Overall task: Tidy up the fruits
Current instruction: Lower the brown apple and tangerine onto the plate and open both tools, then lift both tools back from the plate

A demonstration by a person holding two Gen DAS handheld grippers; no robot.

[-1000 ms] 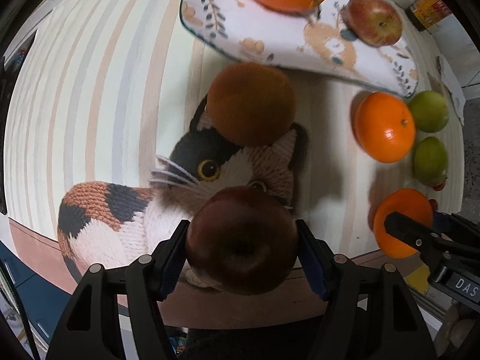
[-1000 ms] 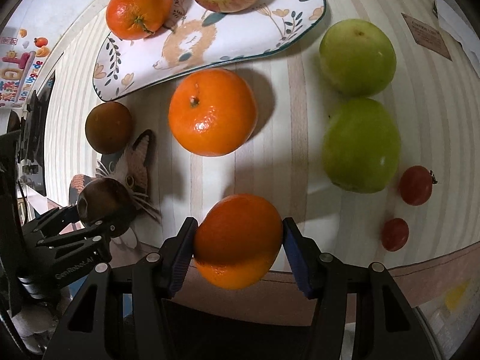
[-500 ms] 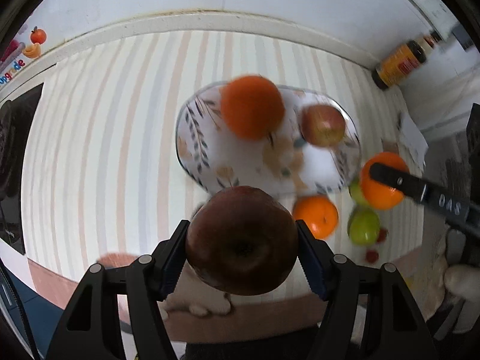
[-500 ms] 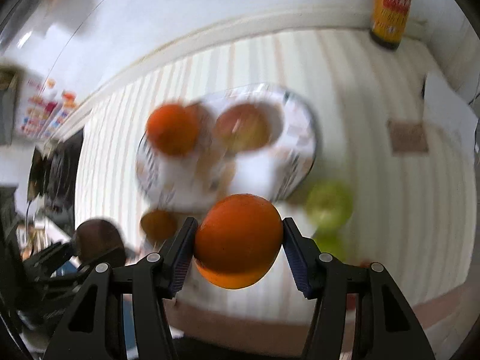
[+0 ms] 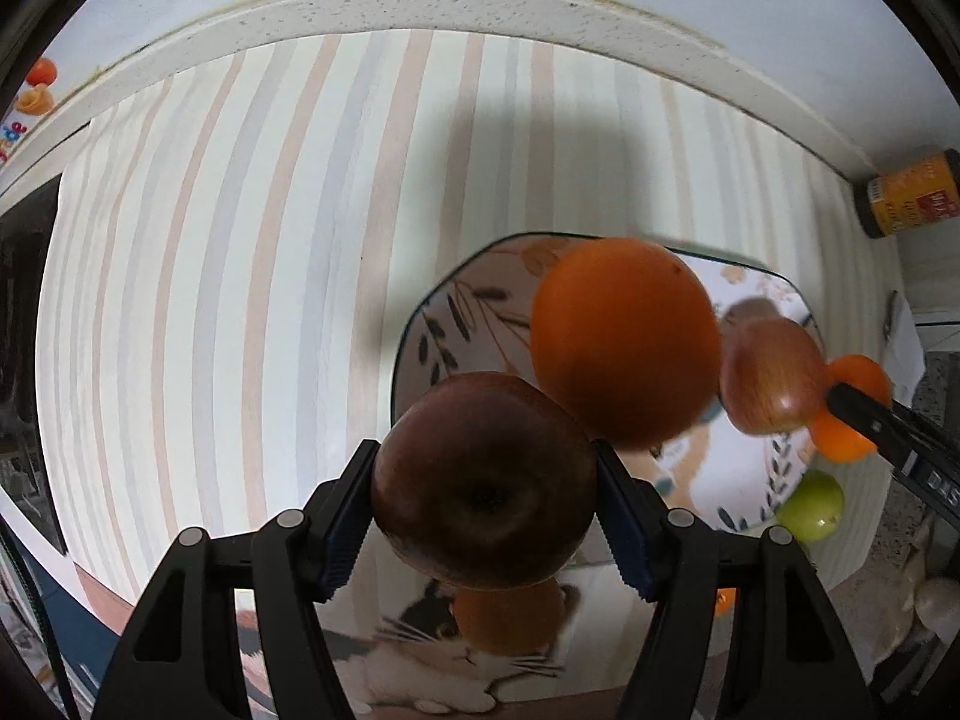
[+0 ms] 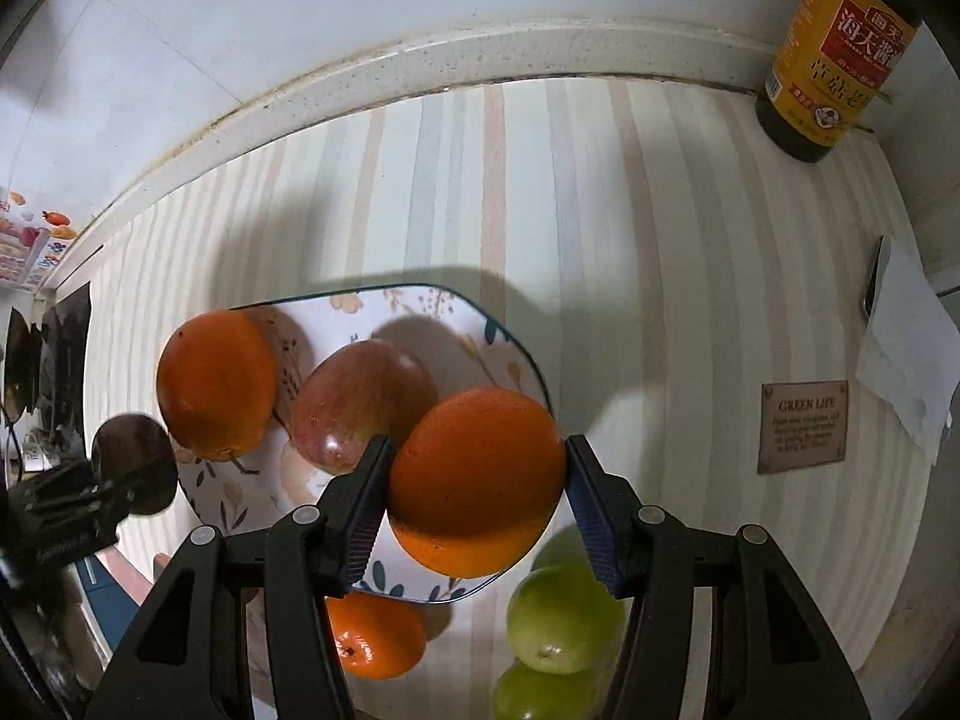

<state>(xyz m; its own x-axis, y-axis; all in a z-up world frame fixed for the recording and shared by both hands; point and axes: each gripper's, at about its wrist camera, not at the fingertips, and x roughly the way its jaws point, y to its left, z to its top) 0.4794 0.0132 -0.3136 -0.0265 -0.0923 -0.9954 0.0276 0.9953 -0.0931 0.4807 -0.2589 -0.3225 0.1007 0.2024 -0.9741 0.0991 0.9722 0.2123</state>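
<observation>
Your left tool point(image 5: 485, 483) clamps a dark red apple point(image 5: 483, 480); your right tool point(image 6: 477, 483) grips a round orange point(image 6: 477, 480) above the leaf-patterned white plate point(image 6: 414, 306).

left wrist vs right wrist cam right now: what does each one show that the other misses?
Left wrist only: the cat-pattern mat under the left gripper, with a brownish fruit lying on it.

Right wrist only: a loose orange on the cloth below the plate, a second green fruit at the bottom edge, the "GREEN LIFE" tag and white paper.

Both: the patterned plate holding an orange and a red apple, the dark apple in the left gripper, the orange in the right gripper, a green fruit, the sauce bottle.
</observation>
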